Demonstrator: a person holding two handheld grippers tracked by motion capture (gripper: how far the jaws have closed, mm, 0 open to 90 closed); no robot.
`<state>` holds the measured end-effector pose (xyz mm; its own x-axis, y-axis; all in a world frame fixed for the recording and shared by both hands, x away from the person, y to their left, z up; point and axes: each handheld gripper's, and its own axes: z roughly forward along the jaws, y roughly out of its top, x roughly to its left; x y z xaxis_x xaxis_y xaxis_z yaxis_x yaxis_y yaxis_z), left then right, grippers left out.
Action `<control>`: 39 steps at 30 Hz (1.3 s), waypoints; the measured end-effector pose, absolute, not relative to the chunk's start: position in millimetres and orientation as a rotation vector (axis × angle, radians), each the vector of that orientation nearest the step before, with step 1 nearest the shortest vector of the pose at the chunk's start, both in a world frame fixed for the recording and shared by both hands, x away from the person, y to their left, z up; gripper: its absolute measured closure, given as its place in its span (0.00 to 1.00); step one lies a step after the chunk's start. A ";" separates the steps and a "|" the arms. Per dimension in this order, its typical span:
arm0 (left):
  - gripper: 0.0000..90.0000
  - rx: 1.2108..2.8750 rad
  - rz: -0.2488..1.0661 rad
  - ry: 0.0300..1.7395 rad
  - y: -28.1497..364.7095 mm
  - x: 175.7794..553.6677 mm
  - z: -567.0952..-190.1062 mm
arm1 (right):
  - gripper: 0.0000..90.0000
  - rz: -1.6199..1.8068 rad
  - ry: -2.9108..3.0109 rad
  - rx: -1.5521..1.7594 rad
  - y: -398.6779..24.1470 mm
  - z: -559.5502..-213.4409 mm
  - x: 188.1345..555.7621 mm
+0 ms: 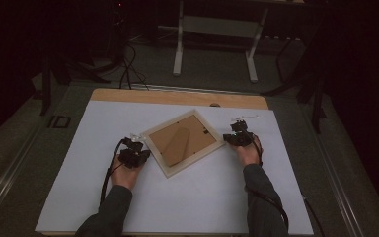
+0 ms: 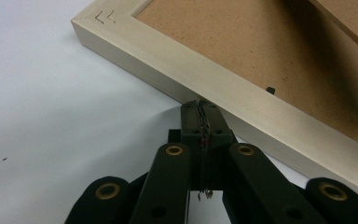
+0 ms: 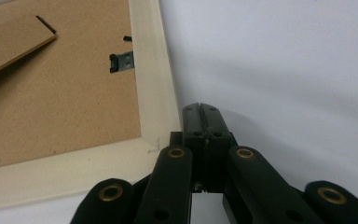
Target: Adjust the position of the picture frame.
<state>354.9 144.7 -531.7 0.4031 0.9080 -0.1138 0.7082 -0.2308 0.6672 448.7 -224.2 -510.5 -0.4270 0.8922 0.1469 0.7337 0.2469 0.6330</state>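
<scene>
From the high view, a picture frame (image 1: 183,142) lies face down and turned at an angle on the white table (image 1: 98,123), between the left gripper (image 1: 137,150) and the right gripper (image 1: 237,133); its brown back stand is raised.

In the left gripper view, the jaws are closed and empty, tips against the pale wooden edge (image 2: 223,88).

In the right gripper view, the jaws are also closed, empty, just beside the frame corner (image 3: 156,126), near a metal clip (image 3: 122,60).
</scene>
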 end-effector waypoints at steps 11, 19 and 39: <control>1.00 2.017 0.393 1.373 142.2 357.0 -531.3 | 1.00 0.889 2.303 1.512 -223.1 -521.2 449.6; 1.00 2.016 0.384 1.380 141.6 358.2 -530.9 | 1.00 0.885 2.316 1.460 -221.2 -521.7 435.3; 1.00 2.003 0.355 1.369 146.0 359.3 -532.0 | 1.00 0.871 2.398 1.371 -220.5 -520.4 418.4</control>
